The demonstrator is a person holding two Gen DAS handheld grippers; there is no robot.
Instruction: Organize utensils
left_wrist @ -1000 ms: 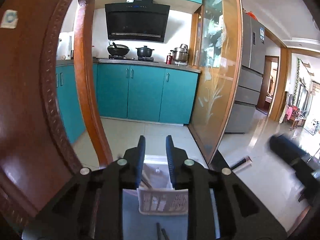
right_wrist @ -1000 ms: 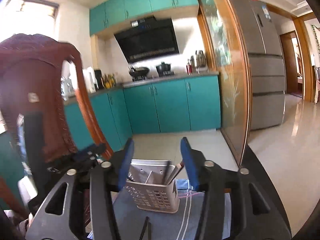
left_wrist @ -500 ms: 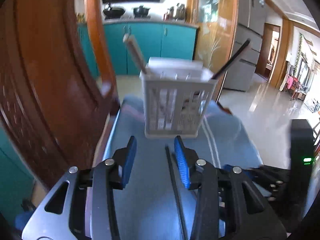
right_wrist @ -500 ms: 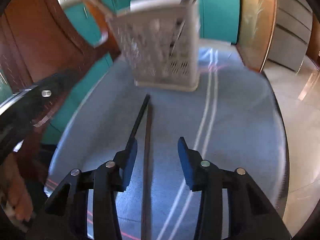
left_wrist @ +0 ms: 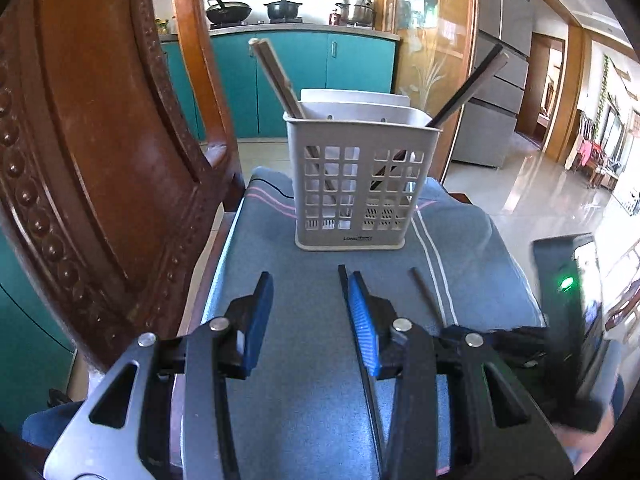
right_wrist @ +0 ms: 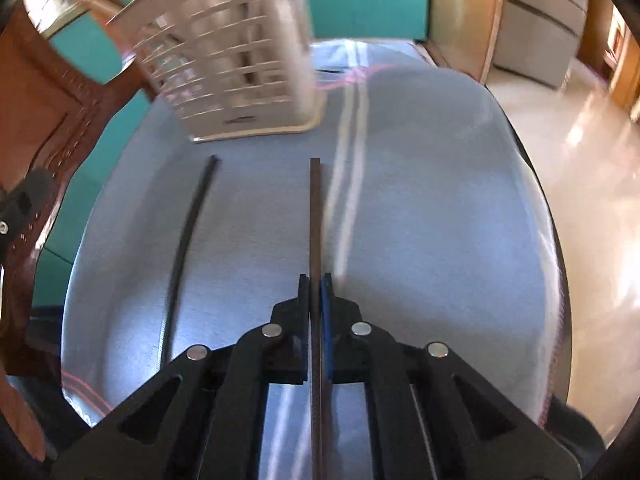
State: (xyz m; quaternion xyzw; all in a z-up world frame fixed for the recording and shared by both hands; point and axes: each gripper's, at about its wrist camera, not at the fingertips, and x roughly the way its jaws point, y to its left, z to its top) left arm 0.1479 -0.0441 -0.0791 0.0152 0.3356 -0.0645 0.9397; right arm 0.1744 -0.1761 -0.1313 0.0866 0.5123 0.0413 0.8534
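Observation:
A pale slotted utensil basket (left_wrist: 360,176) stands on a blue cloth (left_wrist: 304,360). It holds brown chopsticks (left_wrist: 276,76) on its left and black ones (left_wrist: 468,88) on its right. My left gripper (left_wrist: 308,284) is open low over the cloth. A loose black chopstick (left_wrist: 343,280) lies between its jaws, along the right finger. My right gripper (right_wrist: 315,280) is shut on a brown chopstick (right_wrist: 315,220) that points at the basket (right_wrist: 232,60). The black chopstick (right_wrist: 188,240) lies to its left.
A carved wooden chair back (left_wrist: 100,140) rises close on the left. The cloth's edges (right_wrist: 532,220) drop off to a tiled floor on the right. Teal kitchen cabinets (left_wrist: 288,80), a glass door and a fridge stand behind the basket.
Both grippers dropped from facing the kitchen down to the cloth. The left jaws widened around the black chopstick. The right jaws closed on the brown chopstick, which now lies apart from the black one.

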